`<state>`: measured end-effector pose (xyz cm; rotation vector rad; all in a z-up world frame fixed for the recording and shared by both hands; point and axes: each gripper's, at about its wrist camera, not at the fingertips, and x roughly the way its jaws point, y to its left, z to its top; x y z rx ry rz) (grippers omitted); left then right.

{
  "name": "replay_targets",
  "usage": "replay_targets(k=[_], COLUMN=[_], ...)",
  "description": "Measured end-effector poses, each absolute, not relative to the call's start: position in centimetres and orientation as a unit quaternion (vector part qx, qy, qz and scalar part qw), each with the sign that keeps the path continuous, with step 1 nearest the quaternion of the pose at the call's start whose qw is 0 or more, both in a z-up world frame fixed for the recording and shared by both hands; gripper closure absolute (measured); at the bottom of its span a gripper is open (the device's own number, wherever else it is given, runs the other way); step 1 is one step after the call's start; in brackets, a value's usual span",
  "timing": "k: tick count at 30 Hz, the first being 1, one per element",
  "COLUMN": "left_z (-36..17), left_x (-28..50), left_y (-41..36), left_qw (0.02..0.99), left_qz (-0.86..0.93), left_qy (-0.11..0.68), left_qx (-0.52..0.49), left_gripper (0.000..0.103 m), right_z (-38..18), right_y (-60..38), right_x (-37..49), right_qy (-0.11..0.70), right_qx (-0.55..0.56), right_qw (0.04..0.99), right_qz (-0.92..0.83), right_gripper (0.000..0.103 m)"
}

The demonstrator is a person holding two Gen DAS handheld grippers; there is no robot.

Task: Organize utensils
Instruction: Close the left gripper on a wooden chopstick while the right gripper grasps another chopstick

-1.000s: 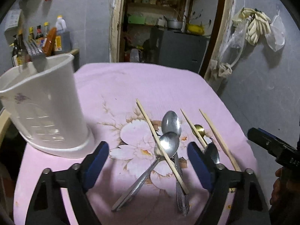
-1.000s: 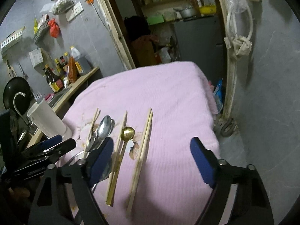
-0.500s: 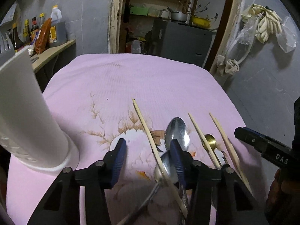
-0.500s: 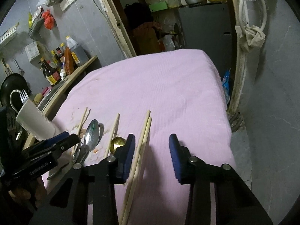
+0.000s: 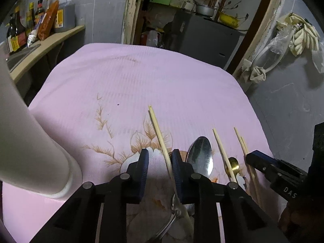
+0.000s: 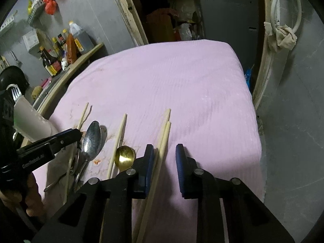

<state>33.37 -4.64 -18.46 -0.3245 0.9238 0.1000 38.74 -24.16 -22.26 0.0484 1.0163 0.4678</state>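
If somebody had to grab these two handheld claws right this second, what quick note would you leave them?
Left gripper: jaws closing around a single chopstick, not yet clamped.
Right gripper: closing on the chopstick pair, which lies against its left pad.
On the pink cloth: another chopstick, silver spoons, a gold spoon.
White holder at the left already has a fork.
Left: everything on the cloth.

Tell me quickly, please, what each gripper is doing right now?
Left gripper: closing around a single chopstick, pads not yet pressing on both sides.
Right gripper: closing around a pair of chopsticks, gap remaining on one side.
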Motion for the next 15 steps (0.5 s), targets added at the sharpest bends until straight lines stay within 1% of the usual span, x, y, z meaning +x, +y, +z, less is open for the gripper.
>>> replay_targets(k=[2,3,4,6,8,15], left_z=[-18.4,-18.3,-18.2,-18.0,-17.9,-17.9], left_x=[33.5,33.6,33.7,33.8,33.8,33.5], left_y=[-4.6,-4.6,-4.7,-4.8,-4.8,-4.0], left_qw=[0.878,0.877,0.875,0.873,0.871,0.864], left_qz=[0.048,0.048,0.048,0.047,0.044,0.038], left_qy=[0.45,0.453,0.455,0.46,0.465,0.465], left_qx=[-0.155,-0.155,-0.154,-0.153,-0.154,-0.188], left_gripper=[0.083,0.086,0.088,0.093,0.096,0.098], right_z=[-22.2,-22.3,-22.3,-22.5,-22.7,-22.1], right_y=[-24.0,-24.0,-24.2,-24.7,-25.2,-26.3], right_x=[39.0,39.0,39.0,38.9,38.7,37.7], right_qy=[0.493,0.501,0.506,0.514,0.517,0.507], right_qx=[0.026,0.035,0.044,0.075,0.104,0.13], right_qw=[0.841,0.836,0.833,0.823,0.817,0.818], right_qz=[0.22,0.221,0.222,0.229,0.235,0.24], right_gripper=[0.094,0.094,0.097,0.097,0.098,0.098])
